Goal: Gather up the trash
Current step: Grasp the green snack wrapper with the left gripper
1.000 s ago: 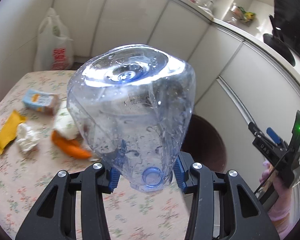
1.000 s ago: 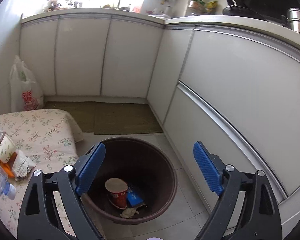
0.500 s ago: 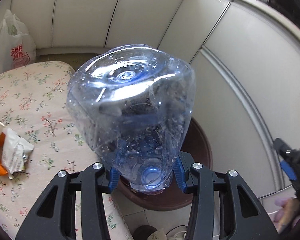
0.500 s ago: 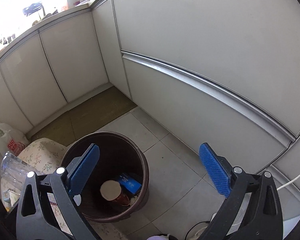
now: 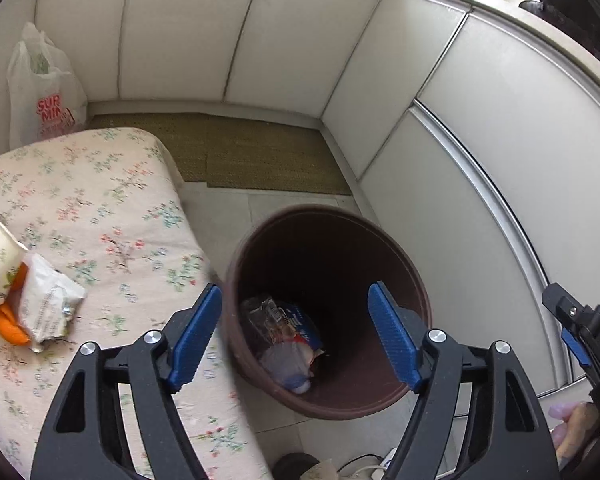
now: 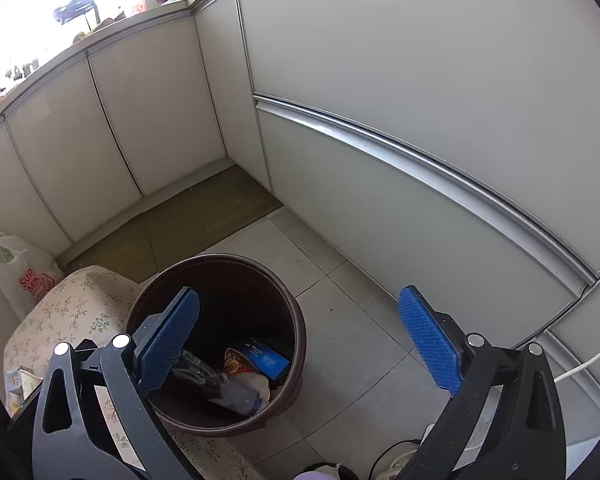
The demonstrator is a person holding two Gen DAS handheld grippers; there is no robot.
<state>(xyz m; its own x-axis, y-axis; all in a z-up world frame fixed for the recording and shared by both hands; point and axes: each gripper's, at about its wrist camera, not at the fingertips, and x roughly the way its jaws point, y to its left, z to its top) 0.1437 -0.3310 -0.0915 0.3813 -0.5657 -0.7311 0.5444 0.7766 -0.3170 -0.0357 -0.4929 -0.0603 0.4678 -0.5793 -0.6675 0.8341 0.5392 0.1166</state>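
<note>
Only in the left wrist view are a crinkled silver wrapper [image 5: 46,312] and orange peel [image 5: 8,326] seen on the floral-cloth table [image 5: 100,200], at centre left. The clear, crumpled plastic bottle [image 6: 220,386] lies inside the round brown plastic bin [image 6: 296,332], lower centre. The left gripper [image 5: 294,334] and right gripper [image 6: 300,348] are spread wide, nothing grasped.

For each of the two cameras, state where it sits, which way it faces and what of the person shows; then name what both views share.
Left wrist: on the left hand-held gripper, jaws open, looking down over the brown bin beside the floral table; the right hand shows at the right edge.
Right wrist: on the right hand-held gripper, jaws open, looking down at the brown bin and white cabinets; no hand visible.
Shared: bin, plastic bottle in it, table, white shopping bag.
</note>
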